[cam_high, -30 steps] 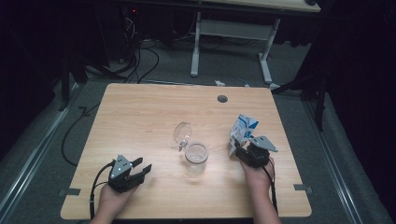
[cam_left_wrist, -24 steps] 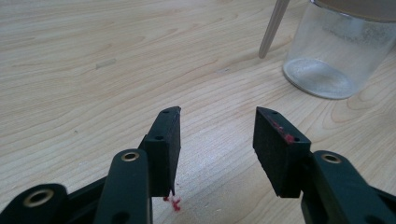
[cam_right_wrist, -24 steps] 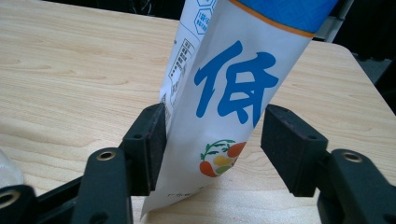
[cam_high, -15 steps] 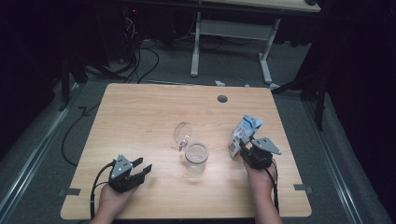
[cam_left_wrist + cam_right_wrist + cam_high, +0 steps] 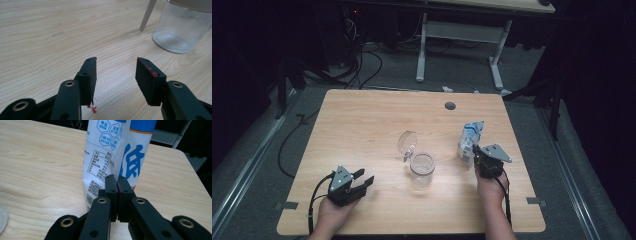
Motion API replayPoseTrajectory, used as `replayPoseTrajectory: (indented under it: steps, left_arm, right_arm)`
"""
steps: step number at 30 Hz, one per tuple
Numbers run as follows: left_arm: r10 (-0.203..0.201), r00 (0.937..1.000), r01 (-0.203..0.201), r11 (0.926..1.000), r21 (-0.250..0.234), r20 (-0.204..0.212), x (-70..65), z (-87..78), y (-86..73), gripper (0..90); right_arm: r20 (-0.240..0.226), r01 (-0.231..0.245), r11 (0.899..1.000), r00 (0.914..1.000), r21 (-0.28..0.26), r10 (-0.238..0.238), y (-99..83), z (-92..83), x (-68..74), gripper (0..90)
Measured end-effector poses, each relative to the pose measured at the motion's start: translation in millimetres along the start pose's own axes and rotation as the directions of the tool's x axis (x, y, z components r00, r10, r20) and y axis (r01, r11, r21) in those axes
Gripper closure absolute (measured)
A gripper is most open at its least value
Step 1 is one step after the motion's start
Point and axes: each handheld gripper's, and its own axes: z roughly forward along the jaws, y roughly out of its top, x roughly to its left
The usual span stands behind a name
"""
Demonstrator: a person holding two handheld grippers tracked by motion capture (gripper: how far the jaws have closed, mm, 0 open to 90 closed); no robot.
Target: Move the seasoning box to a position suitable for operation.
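Observation:
A white and blue printed bag (image 5: 472, 137) stands upright at the right of the wooden table (image 5: 362, 125). My right gripper (image 5: 475, 152) is at its near side. In the right gripper view its jaws have just been closing and now meet on a crease of the bag (image 5: 105, 152), so the right gripper (image 5: 117, 178) is shut on it. A clear glass jar (image 5: 422, 167) with its hinged lid (image 5: 407, 142) tipped open stands mid-table. My left gripper (image 5: 364, 179) rests near the front left, open, with nothing between its jaws (image 5: 116, 60); the jar (image 5: 180, 27) lies ahead to its right.
A round cable hole (image 5: 450, 106) sits near the table's far edge. Behind the table stand the white legs of another desk (image 5: 422, 50), and cables (image 5: 357, 65) trail on the floor. Small red flecks (image 5: 92, 108) mark the wood under the left jaw.
The right gripper's jaws have come together on the bag, which now looks pinched and leans slightly. The left hand and the jar have not moved.

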Motion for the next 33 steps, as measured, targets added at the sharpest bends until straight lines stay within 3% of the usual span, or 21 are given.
replayPoseTrajectory:
  steps: [7, 17, 25, 30, 33]
  left_arm:
    - [0.001, 1.0000, -0.001, 1.0000, 0.000, 0.001, -1.0, 0.5, -0.1, 51.7]
    - [0.001, 1.0000, -0.001, 1.0000, -0.001, -0.001, -0.6, -0.1, -0.2, 51.6]
    - [-0.003, 1.0000, 0.003, 1.0000, -0.003, -0.003, 0.9, -1.7, -0.1, 51.6]
    - [-0.003, 1.0000, 0.003, 1.0000, -0.006, -0.002, 1.0, -2.0, -0.1, 51.6]
    - [-0.004, 1.0000, 0.004, 1.0000, -0.009, -0.003, 1.0, -2.4, -0.1, 51.6]
  right_arm:
    - [-0.013, -0.005, 1.000, 0.9999, -0.010, 0.004, -2.1, -2.1, 1.4, 87.7]
    - [-0.014, -0.056, 0.998, 0.9984, 0.008, 0.056, 0.1, 3.2, -3.8, 66.6]
    - [0.004, -0.078, 0.997, 0.9969, 0.010, 0.078, 3.5, 9.8, -0.7, 56.5]
    - [0.000, -0.103, 0.995, 0.9947, 0.011, 0.103, 4.1, 13.5, -1.2, 55.3]
    - [-0.009, -0.110, 0.994, 0.9938, 0.014, 0.110, 4.8, 14.4, -2.0, 60.3]
